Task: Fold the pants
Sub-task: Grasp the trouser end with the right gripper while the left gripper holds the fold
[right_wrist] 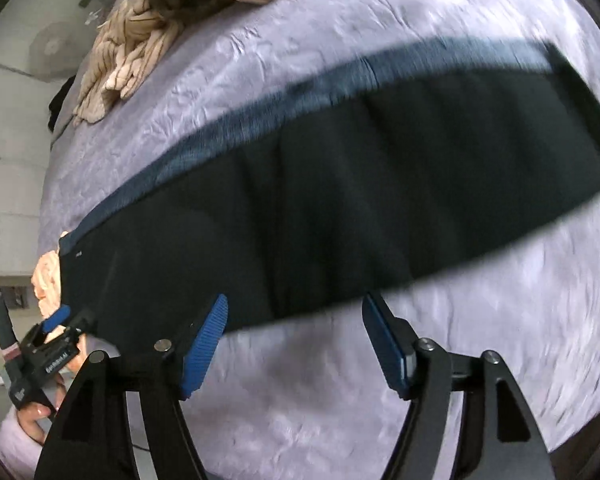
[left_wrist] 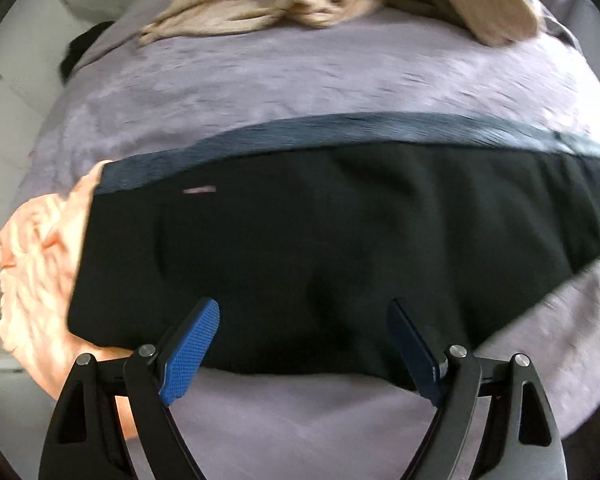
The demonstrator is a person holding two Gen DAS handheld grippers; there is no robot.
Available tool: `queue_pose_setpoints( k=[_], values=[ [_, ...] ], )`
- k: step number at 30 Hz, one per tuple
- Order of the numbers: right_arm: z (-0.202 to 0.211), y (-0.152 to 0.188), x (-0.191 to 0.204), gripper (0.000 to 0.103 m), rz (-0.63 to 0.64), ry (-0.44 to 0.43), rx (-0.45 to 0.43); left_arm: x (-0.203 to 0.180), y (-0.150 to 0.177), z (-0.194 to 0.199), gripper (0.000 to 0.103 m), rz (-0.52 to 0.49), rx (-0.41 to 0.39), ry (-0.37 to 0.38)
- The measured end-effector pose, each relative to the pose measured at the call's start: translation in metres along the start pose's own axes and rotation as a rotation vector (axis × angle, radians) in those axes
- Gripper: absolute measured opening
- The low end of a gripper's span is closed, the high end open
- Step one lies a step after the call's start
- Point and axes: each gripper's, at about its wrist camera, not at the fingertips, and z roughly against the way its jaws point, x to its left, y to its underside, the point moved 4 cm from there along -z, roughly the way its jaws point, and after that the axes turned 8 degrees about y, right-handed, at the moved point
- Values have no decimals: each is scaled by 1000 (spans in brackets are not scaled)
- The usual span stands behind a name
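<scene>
- A lavender bedspread [left_wrist: 340,72] fills both views, running beneath and ahead of each tool and out to the far edge.
- The black pants [left_wrist: 320,248] lie flat on it as a long band across the front of both tools, with a blue-grey strip along their far edge. In the left wrist view their near edge sits between and just past the fingertips. In the right wrist view the pants [right_wrist: 360,184] run from low on the left to high on the right, their near edge just beyond the tips.
- A crumpled beige striped garment [left_wrist: 260,4] is heaped far ahead of the left gripper, near the bed's far end; the right wrist view shows it [right_wrist: 140,40] ahead and to the left.
- A peach cloth [left_wrist: 36,264] lies bunched to the left of the left gripper, tucked against and partly under the pants' left end.
- The left gripper [left_wrist: 304,344] has its blue-padded fingers spread wide with nothing between them, hovering over the pants' near edge. It also appears low on the left side of the right wrist view.
- The right gripper [right_wrist: 296,340] is likewise spread wide and empty, its left pad over the dark fabric and its right pad over the bedspread.
</scene>
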Motion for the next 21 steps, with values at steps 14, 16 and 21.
queue_pose_setpoints(
  k=[14,16,21],
  values=[
    [28,35,-70,75,-187,-57,-43,-124,2,17,87,-231,36,111],
    [33,30,-91,75,-222,-64,-62,-137,-1,18,87,-241,37,118],
    [53,6,-166,75,-382,-122,-170,-173,-19,9,87,-226,46,145]
  ],
)
